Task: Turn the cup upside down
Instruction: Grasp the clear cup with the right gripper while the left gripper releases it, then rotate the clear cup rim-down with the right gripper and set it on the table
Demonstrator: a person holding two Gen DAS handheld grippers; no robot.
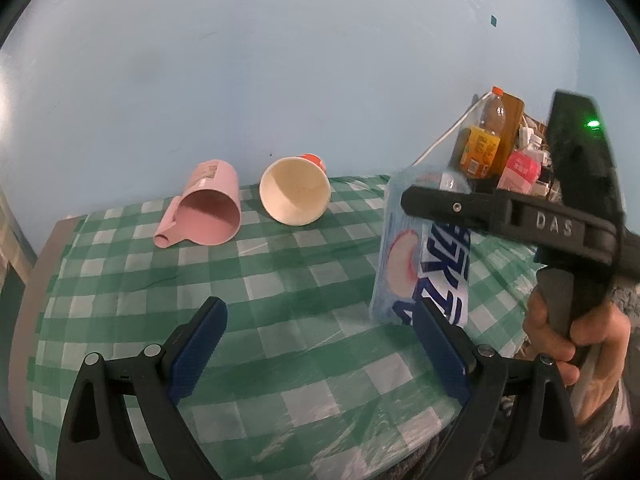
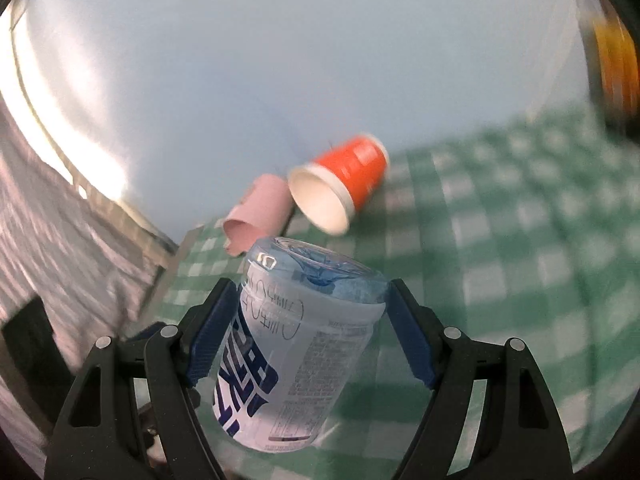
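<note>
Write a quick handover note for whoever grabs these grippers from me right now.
Right gripper: fingers around the clear blue-labelled cup, bottom end up, tilted, above the checked tablecloth; not yet set down.
Left gripper: open, empty, hovering over the cloth.
Pink mug and orange paper cup lie on their sides by the wall.
Left to do: stand the held cup upside down, release.

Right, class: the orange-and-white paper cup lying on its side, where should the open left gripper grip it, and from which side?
Grip the orange-and-white paper cup across its tapered side wall, mid-length, probably coming down from above. Its mouth faces the left gripper, so a frontal approach meets only rim; the pink plastic mug lies apart, leaving finger room.
</note>
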